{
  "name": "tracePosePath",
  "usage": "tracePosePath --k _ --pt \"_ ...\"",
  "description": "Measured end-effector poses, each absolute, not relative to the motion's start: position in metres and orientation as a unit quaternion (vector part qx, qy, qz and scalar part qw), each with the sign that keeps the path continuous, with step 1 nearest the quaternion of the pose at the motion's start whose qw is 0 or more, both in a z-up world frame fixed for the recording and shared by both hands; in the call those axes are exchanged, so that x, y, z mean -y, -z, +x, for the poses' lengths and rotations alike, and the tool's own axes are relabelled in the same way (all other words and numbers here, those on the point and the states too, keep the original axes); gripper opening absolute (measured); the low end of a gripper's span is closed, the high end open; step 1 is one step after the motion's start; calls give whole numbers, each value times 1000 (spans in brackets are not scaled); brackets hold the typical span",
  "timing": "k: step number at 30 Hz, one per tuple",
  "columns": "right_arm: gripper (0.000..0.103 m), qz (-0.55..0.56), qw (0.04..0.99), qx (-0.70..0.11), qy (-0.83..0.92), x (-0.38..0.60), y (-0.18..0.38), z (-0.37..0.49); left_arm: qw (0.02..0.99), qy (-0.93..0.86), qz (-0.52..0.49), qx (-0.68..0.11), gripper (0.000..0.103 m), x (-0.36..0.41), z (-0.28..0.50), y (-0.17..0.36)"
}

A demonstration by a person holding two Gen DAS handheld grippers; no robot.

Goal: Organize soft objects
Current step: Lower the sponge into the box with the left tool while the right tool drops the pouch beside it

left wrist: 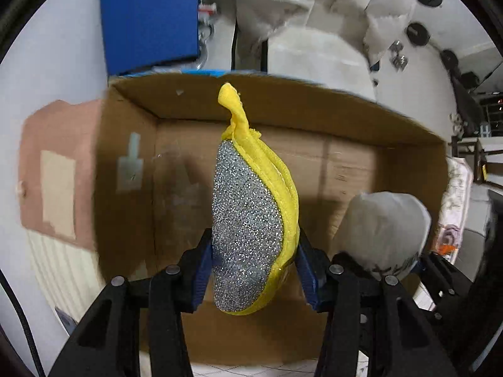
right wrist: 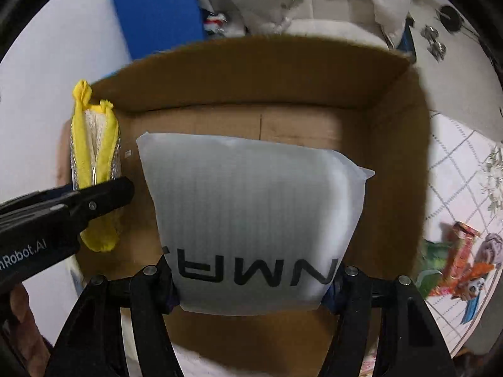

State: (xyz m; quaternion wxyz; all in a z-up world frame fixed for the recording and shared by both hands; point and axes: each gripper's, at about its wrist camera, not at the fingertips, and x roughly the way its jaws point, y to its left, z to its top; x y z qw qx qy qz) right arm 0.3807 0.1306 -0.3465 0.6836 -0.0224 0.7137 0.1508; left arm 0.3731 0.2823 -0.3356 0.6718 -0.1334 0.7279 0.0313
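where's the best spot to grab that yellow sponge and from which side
Grip the sponge across its thick lower body, one pad on the glittery face and one on the opposite side, coming from above as the left gripper does now. The body is plump and squeezable; the thin yellow loop at the far end is floppy and would let it swing over the box.

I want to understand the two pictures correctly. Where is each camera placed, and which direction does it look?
Left wrist: on the left gripper, looking down into the cardboard box; its jaws hold a yellow scouring pad.
Right wrist: on the right gripper, looking down into the same box; its jaws hold a white foam pouch; a bit of hand shows lower left.
Shared: box, pad, pouch, white jacket, blue board.
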Motion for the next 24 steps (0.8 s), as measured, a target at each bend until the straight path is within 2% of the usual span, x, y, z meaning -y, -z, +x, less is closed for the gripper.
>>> tracePosePath --k 8,11,12,13,14,15,17,21,23,24 --pt "70 -34 679 -722 -130 -152 379 398 641 5 -153 -752 49 -283 398 392" --pt "75 -54 672 -728 -122 -157 383 394 630 14 -164 -759 50 -281 400 403" --pt "79 -60 665 -735 -117 -159 385 391 629 17 -161 -761 50 -279 401 405" --pt "89 -60 660 -740 -117 -159 386 388 629 17 -155 -761 53 -277 400 404" --pt "95 -58 658 -741 -119 -159 385 386 633 21 -149 -759 63 -274 399 401" --pt "103 -55 658 -741 -122 -159 381 383 636 19 -144 -758 67 -274 397 398" --pt "103 -60 665 -735 -119 -156 370 378 640 16 -143 -755 84 -274 393 390" --pt "103 -75 671 -730 -112 -151 346 363 659 0 -139 -739 90 -276 380 363" --pt "103 -90 675 -725 -105 -148 332 354 676 -10 -133 -724 102 -277 369 345" --pt "103 -99 680 -720 -101 -146 324 347 684 -13 -130 -717 101 -276 361 337"
